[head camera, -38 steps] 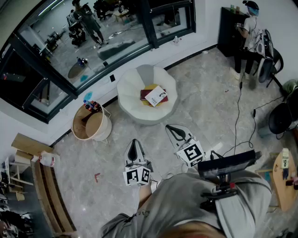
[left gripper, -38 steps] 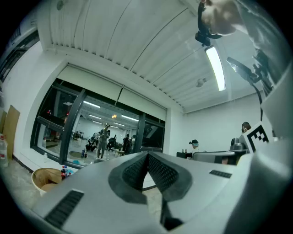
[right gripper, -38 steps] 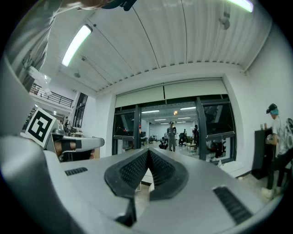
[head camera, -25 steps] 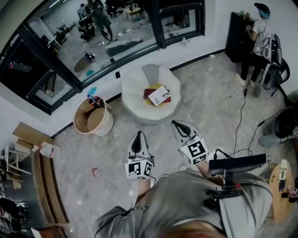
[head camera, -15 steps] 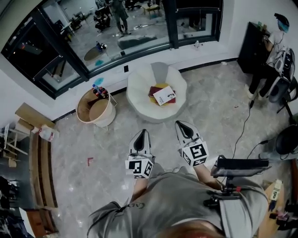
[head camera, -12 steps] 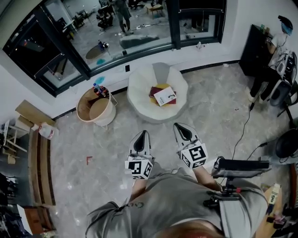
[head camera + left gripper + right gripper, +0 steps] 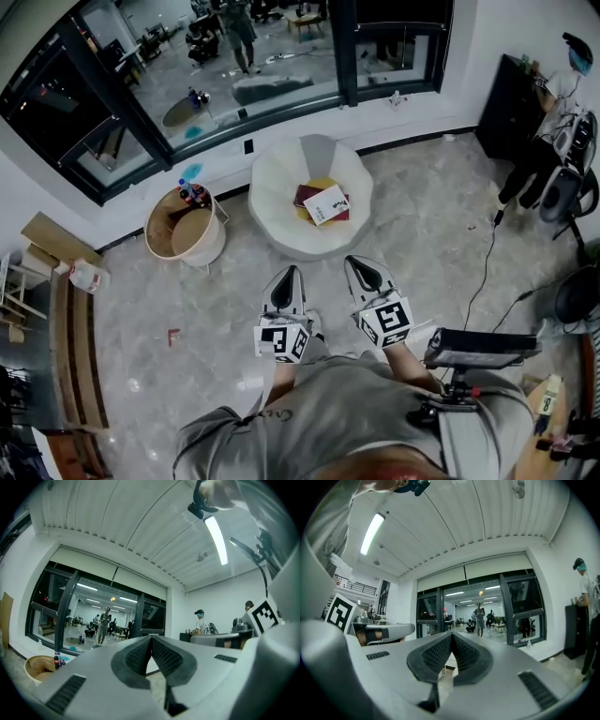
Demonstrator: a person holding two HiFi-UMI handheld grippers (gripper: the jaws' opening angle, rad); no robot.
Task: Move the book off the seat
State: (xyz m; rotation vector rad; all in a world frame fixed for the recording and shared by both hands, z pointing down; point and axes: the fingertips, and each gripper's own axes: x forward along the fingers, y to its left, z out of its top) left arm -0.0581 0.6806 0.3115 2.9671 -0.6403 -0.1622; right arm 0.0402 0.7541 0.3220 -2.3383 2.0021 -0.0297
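Both grippers are hanging empty, short of the seat (image 7: 272, 183). The left gripper (image 7: 288, 274) and the right gripper (image 7: 361, 265) are pointing level toward it, each with its jaws pressed fully together and nothing between them.

The white-covered book (image 7: 325, 203) is lying flat in the middle of the seat. It is resting askew on a dark red book (image 7: 302, 194) and something yellow (image 7: 321, 184).

The main risk is probably that the grippers are arriving closed: they would be pushing the book deeper into the soft seat rather than taking it. A flat book is also offering only a thin edge. A pinch on the cover alone would likely be letting the pages fan open and slip, and a deeper bite could be dragging the red book along.

On the floor, a dark cable (image 7: 483, 253) is running to the right of the seat and a round tan basket (image 7: 183, 239) is standing to its left. Either could be catching a foot or the carried book.
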